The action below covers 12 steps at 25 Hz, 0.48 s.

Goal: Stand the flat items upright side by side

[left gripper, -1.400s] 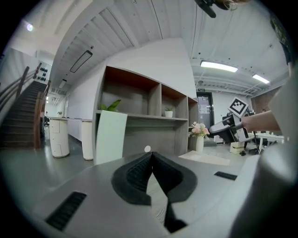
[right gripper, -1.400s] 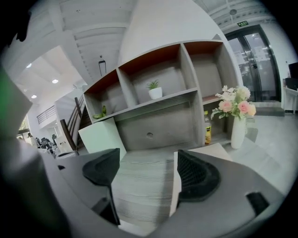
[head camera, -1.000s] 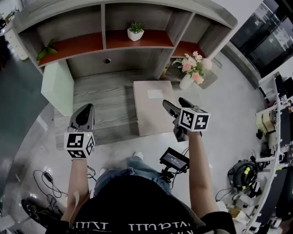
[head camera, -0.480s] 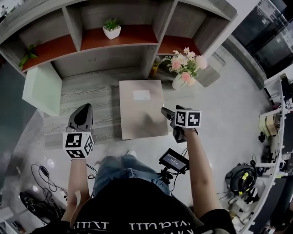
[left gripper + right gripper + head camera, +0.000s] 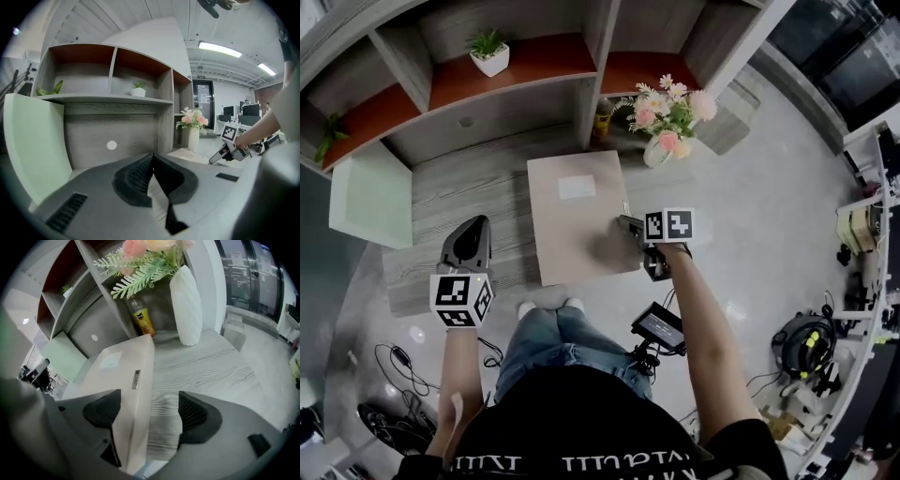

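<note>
Right tool (image 5: 626, 225) released, jaws straddling flat beige box (image 5: 577, 211) edge, left tool (image 5: 473, 225) clenched, well apart

Print on bottle (image 5: 143, 320) too small

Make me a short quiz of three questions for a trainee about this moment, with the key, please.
1. True or false: the beige box lies flat on the desk.
2. Choose one. The right gripper has its open jaws: A clamped on the box; B either side of the box's edge, not closed; C well away from the box.
3. Fill in: the left gripper is ___ and holds nothing.

Key: 1 true; 2 B; 3 shut.
</note>
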Tool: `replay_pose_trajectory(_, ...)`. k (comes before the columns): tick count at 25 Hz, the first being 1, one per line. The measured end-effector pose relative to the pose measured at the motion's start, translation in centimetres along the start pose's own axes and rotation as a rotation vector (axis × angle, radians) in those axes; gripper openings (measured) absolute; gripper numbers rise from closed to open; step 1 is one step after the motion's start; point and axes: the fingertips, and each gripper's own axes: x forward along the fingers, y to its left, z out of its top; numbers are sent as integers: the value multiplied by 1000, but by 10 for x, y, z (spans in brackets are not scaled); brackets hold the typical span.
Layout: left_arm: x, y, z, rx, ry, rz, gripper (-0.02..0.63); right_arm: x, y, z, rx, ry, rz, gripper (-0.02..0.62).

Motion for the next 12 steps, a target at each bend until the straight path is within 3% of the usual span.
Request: replay_pose_trajectory(12, 34, -40, 12, 38, -12, -119, 12, -47, -43, -58, 105, 59, -10, 394)
